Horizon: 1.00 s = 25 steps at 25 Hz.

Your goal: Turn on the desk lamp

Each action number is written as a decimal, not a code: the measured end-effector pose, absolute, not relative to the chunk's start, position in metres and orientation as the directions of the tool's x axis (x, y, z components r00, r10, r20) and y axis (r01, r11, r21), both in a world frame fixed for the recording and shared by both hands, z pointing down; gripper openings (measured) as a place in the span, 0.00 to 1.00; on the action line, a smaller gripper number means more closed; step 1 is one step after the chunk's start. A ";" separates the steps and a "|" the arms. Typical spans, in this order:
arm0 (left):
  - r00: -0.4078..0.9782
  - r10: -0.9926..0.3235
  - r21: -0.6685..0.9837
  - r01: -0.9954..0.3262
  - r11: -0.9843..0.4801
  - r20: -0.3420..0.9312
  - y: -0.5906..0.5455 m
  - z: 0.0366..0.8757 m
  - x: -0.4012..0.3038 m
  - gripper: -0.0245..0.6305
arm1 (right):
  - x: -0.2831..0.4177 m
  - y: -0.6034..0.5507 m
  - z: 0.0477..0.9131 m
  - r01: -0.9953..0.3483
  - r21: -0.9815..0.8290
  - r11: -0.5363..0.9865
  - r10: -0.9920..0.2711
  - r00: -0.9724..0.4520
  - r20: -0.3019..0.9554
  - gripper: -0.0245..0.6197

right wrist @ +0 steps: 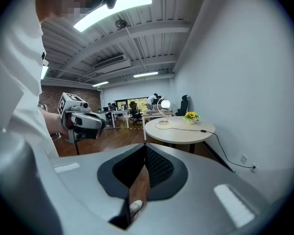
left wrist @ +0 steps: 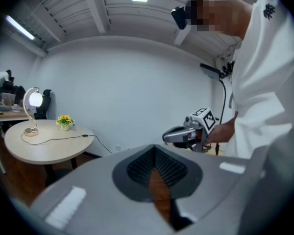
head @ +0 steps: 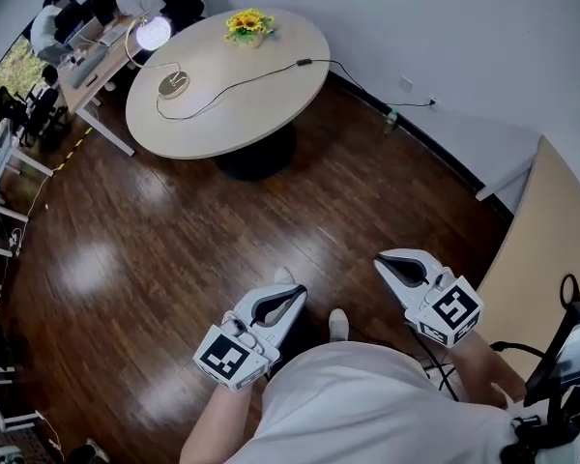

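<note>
Grippers are held low in front of the person, over the wooden floor [head: 174,240]: the left gripper [head: 292,296] and the right gripper [head: 387,262] are each clenched with nothing grasped between the jaws. The desk lamp [head: 155,34] is seen glowing at the far edge of the round desk [head: 251,104], well apart from both, with yellow flowers [head: 249,24] set near it.
</note>
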<state>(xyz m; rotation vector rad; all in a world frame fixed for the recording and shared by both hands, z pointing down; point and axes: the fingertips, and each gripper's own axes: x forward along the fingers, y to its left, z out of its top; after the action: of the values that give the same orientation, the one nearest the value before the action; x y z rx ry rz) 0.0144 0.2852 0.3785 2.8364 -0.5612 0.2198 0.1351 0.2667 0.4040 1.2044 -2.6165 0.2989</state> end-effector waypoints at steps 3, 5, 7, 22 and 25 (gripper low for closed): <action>0.909 -0.368 0.205 -0.405 -0.891 0.194 0.305 0.375 0.016 0.07 | 0.135 0.283 0.399 -0.753 -0.073 0.654 -0.709 -0.643 0.290 0.04; 0.909 -0.369 0.205 -0.406 -0.891 0.196 0.313 0.375 0.017 0.07 | 0.135 0.289 0.395 -0.752 -0.061 0.657 -0.712 -0.644 0.280 0.04; 0.906 -0.374 0.205 -0.411 -0.888 0.196 0.318 0.376 0.016 0.07 | 0.135 0.293 0.393 -0.752 -0.053 0.657 -0.716 -0.644 0.269 0.04; 0.910 -0.368 0.176 -0.401 -0.899 0.194 0.322 0.369 0.013 0.07 | 0.109 0.302 0.370 -0.727 -0.043 0.685 -0.697 -0.672 0.251 0.04; 0.907 -0.373 0.178 -0.407 -0.896 0.196 0.324 0.370 0.011 0.07 | 0.106 0.303 0.371 -0.720 -0.041 0.692 -0.689 -0.677 0.257 0.04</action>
<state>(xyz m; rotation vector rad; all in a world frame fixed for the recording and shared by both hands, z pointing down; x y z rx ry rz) 0.0113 0.3239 0.3695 2.8551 -0.5909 0.2319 0.1062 0.3028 0.3711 1.1337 -2.6818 0.2045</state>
